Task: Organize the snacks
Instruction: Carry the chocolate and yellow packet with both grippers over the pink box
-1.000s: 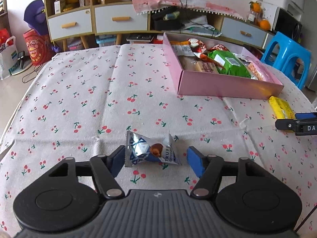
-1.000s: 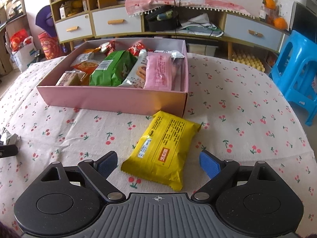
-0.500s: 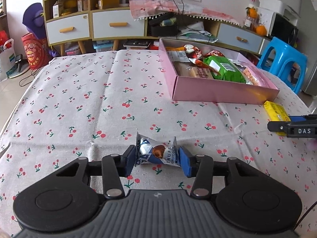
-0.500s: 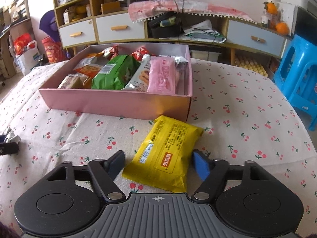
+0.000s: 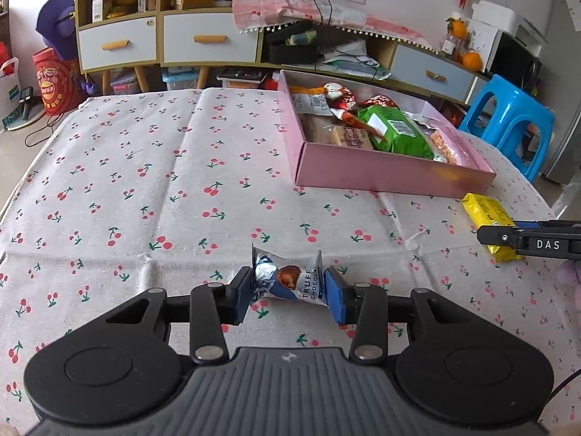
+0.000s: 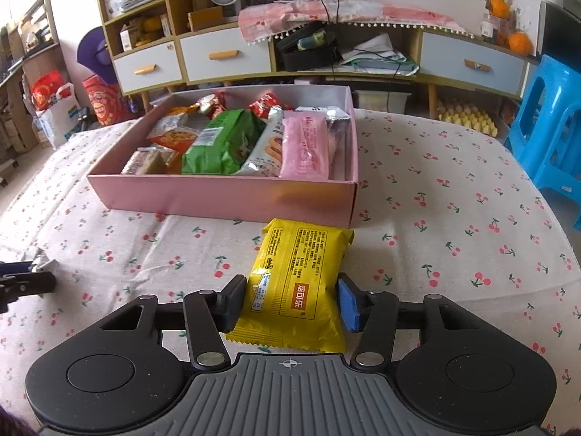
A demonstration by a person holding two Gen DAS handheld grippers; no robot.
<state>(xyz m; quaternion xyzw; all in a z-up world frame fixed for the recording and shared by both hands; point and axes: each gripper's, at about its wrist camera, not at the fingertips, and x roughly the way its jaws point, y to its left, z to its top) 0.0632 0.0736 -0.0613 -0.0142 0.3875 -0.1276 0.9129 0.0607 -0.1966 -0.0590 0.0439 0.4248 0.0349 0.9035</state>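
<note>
My left gripper is shut on a small blue and silver truffle chocolate packet, its pads pressing both ends, low over the cherry-print tablecloth. My right gripper is shut on a yellow snack pack that lies just in front of the pink box. The pink box holds several snack packs, among them a green bag and a pink pack. In the left wrist view the box stands to the right, with the yellow pack and the right gripper's finger beyond it.
The cherry-print tablecloth covers the table. A blue plastic stool stands off the table's right side. Low cabinets with drawers line the far wall. The left gripper's fingertip shows at the left edge of the right wrist view.
Both grippers have closed: the left onto the chocolate packet, the right onto the yellow pack. Both were wide open around their packets a second ago.
</note>
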